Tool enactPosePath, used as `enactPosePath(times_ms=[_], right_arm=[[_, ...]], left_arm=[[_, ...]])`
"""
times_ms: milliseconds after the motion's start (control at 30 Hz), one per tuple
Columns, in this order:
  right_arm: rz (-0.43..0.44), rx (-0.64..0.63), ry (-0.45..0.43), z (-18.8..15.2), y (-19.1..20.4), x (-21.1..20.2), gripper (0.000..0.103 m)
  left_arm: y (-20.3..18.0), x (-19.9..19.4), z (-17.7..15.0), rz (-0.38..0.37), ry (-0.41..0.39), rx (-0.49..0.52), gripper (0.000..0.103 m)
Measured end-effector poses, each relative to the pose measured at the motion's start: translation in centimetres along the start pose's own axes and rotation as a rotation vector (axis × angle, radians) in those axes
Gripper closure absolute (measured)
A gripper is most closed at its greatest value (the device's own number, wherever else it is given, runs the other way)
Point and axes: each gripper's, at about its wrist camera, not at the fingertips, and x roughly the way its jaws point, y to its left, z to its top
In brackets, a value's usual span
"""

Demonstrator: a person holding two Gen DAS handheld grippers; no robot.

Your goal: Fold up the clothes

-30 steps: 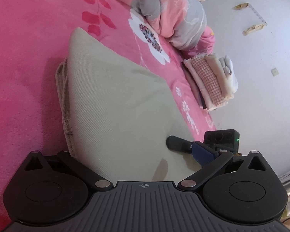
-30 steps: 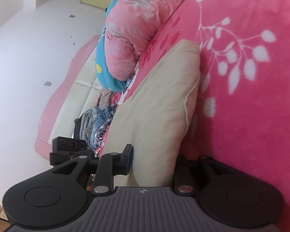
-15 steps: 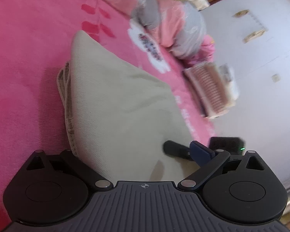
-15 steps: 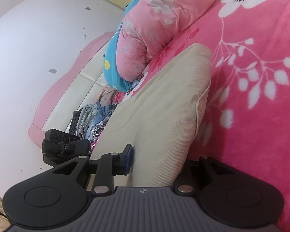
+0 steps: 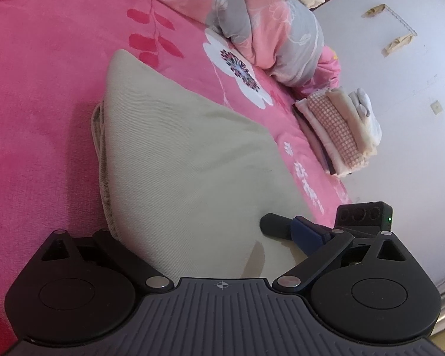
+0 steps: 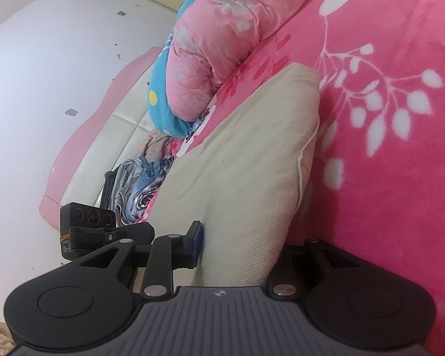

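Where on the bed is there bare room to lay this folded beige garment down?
Bare pink blanket lies left of the beige garment; more shows right of it in the right wrist view. Crowded: quilt and folded stack along the wall side.

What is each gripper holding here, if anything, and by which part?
Both hold the folded beige garment by its near edge: the left gripper at one end, the right gripper at the other. The pads are mostly hidden by cloth.

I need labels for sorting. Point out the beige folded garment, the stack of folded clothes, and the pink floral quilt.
beige folded garment (image 5: 187, 160): left wrist view, middle of its top face.
stack of folded clothes (image 5: 338, 130): left wrist view, checked piece on top.
pink floral quilt (image 6: 222, 38): right wrist view, middle of the roll.
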Motion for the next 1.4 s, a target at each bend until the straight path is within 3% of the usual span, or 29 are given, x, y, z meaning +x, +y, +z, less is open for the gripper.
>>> enactPosePath(times_ms=[333, 967, 1400], right_arm=[[-0.028, -0.012, -0.004, -0.3, 0.3, 0.1, 0.077], [-0.05, -0.02, 0.034, 0.0, 0.2, 0.4, 0.077], [-0.036, -0.056, 0.027, -0.2, 0.1, 0.4, 0.078]], left_arm=[[-1.1, 0.6, -0.2, 0.056, -0.004, 0.06, 0.002], [-1.2, 0.4, -0.5, 0.067, -0.024, 0.058, 0.002], [-2.2, 0.5, -0.7, 0.166, -0.072, 0.012, 0.004]])
